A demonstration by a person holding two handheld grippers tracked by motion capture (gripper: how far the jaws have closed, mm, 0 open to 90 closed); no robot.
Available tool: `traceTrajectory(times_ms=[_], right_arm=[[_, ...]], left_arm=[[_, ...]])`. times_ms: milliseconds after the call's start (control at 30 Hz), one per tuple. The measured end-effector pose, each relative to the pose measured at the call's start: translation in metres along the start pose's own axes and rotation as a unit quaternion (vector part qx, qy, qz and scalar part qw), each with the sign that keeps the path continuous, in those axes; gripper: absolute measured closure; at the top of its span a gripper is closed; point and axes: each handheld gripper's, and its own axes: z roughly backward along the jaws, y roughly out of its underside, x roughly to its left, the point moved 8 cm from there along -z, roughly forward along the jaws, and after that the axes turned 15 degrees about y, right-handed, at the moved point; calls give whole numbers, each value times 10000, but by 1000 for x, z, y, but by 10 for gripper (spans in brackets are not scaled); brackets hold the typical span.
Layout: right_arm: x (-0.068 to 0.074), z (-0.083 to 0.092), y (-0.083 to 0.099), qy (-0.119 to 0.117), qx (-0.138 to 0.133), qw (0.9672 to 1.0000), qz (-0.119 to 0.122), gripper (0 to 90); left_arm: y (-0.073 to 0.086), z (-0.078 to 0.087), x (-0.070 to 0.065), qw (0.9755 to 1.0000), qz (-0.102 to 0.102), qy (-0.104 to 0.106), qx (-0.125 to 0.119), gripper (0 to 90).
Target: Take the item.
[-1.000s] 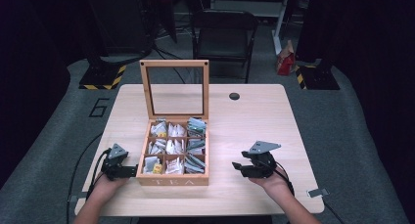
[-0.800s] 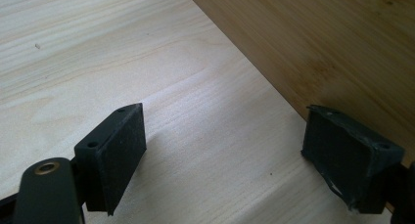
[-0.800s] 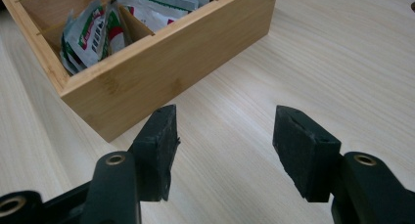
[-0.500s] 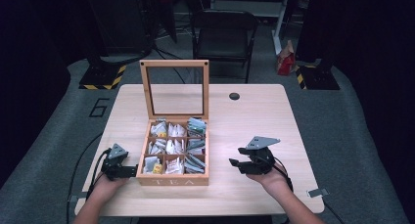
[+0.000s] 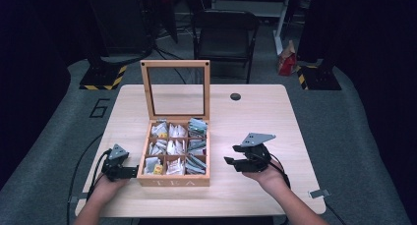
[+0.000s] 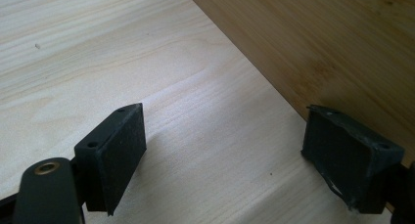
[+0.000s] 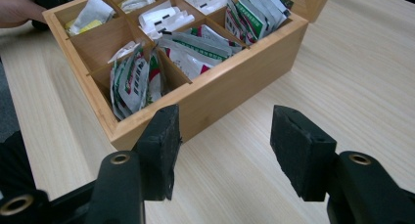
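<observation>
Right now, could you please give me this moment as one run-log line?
left gripper: open, empty, beside tea box | right gripper: open, empty, facing the box's side | lid: upright | tea bags: in compartments

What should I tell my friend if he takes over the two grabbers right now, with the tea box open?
Left gripper: open, holding nothing, on the table right beside the tea box's left wall.
Right gripper: open, nothing between the jaws, held above the table to the right of the box and pointing at it.
Tea box: near the front edge, glass lid standing upright, its compartments full of tea bags.
Done: the lid is open.
Left: no bag is out yet. Probably reach in with the right gripper and pick one, maybe steadying the box with the left.
</observation>
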Motion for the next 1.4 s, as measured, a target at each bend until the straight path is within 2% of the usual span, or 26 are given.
traceTrajectory(times_ms=[233,267,700,1000,1400], right_arm=[[7,-3,-9,-119,-32,9999,107,451],[9,-3,-10,-118,-26,9999,60,451],[22,-13,-21,-257,-84,9995,164,492],[35,-21,-22,-401,-134,9986,303,578],[50,-37,-17,-509,-12,9980,388,642]], left_arm=[[0,0,0,10000,1,2,0,158],[0,0,0,10000,0,1,0,158],[0,0,0,10000,-2,1,2,158],[0,0,0,10000,-1,2,0,158],[0,0,0,10000,-2,2,2,158]])
